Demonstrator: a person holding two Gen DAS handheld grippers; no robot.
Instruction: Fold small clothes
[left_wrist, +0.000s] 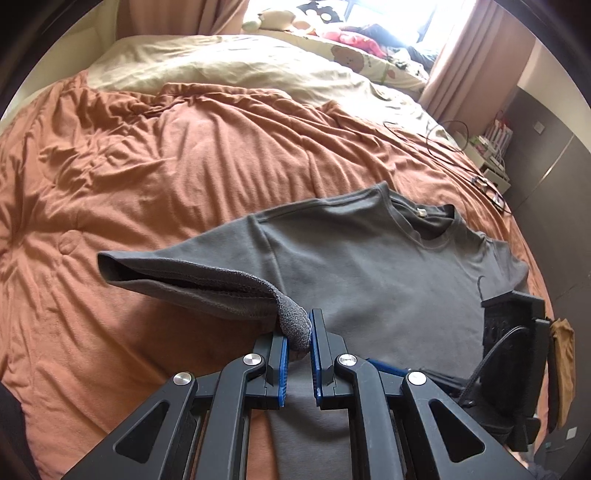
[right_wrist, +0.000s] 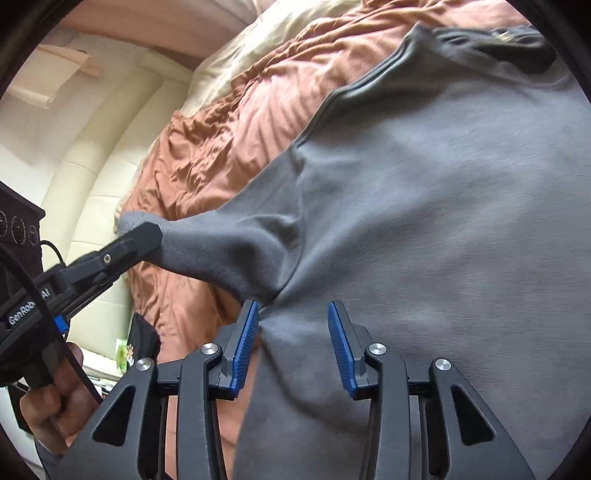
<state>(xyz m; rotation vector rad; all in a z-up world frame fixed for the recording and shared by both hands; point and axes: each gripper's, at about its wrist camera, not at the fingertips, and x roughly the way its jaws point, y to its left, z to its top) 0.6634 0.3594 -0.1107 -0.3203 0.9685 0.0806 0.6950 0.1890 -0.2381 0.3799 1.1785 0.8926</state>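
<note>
Left gripper (left_wrist: 298, 345) pinching sleeve (left_wrist: 207, 284) hem of grey T-shirt (left_wrist: 369, 266); collar only in left view. Right gripper (right_wrist: 291, 347) open, hovering over shirt's side by armpit.

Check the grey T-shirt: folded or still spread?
Mostly spread: the grey T-shirt lies open on the orange duvet, collar showing; only one sleeve is lifted by the left gripper.

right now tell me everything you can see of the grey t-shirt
The grey t-shirt is a soft knit with a ribbed crew neck and a small label inside. It lies front up on the orange bedspread. The left gripper pinches its sleeve hem and lifts it; the right gripper hovers open near the armpit.
</note>
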